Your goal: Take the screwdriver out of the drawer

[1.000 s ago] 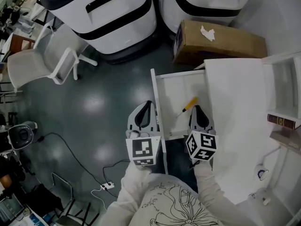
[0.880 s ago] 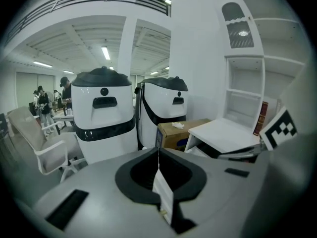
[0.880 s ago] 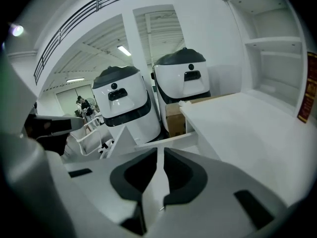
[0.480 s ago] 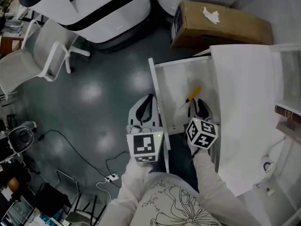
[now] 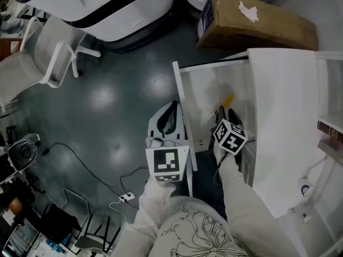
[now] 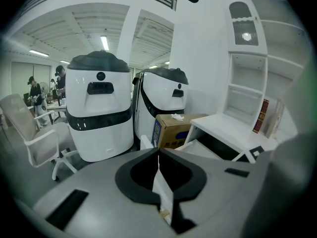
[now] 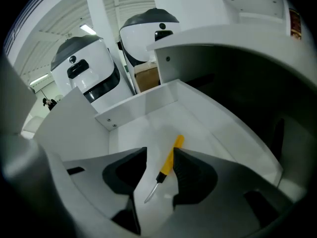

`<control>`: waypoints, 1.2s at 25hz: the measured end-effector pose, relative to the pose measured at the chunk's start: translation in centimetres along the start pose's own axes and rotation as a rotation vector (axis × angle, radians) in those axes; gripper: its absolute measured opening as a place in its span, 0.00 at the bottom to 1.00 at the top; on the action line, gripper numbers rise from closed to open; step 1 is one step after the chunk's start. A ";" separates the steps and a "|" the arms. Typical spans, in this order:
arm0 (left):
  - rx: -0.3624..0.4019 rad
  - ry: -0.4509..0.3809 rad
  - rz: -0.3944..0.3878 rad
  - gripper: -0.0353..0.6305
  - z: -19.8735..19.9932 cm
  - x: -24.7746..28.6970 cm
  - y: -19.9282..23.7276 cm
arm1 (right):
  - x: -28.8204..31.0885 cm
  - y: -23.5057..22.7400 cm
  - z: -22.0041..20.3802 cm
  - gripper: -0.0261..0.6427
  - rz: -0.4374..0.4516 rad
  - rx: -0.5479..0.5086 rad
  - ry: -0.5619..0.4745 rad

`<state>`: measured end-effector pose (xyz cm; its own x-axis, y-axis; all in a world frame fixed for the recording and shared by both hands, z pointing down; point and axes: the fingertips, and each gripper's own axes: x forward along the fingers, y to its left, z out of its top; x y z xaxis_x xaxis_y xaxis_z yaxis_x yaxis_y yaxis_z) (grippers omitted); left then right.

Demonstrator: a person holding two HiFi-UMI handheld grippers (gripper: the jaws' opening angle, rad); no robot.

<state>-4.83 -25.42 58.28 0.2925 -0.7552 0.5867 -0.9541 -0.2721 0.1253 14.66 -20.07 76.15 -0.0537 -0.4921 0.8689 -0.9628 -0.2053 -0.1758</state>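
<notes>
Drawer (image 5: 179, 90) open, left gripper (image 6: 158, 155) fingers clamped on its front; right gripper (image 7: 159, 152) fingers, just spread, straddle the unlifted screwdriver (image 7: 172, 155): grasp pending.

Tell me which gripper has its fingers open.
The right gripper: its fingers have just been opening, with the yellow screwdriver lying between them, ungripped. The left gripper's fingers are shut on the drawer's front panel.

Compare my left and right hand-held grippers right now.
The left hand-held gripper is clamped on the drawer front; the right hand-held gripper has just been opening its jaws, which straddle the screwdriver without gripping. Left sits outside the drawer; right reaches down inside. Both carry a marker cube.
</notes>
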 end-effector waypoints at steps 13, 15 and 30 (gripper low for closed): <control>-0.006 0.020 -0.012 0.06 -0.3 1.5 0.8 | 4.4 -2.2 -1.3 0.28 -0.079 0.111 0.120; -0.007 0.024 -0.010 0.06 -0.4 1.6 0.9 | 4.8 -2.2 -1.6 0.26 -0.082 0.116 0.140; -0.028 0.026 0.025 0.06 -0.7 1.7 1.5 | 5.4 -2.7 -2.1 0.14 -0.113 0.067 0.174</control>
<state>-5.79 -26.66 60.07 0.2673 -0.7457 0.6104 -0.9626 -0.2363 0.1328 16.46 -20.37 82.30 0.0036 -0.3106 0.9505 -0.9458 -0.3096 -0.0976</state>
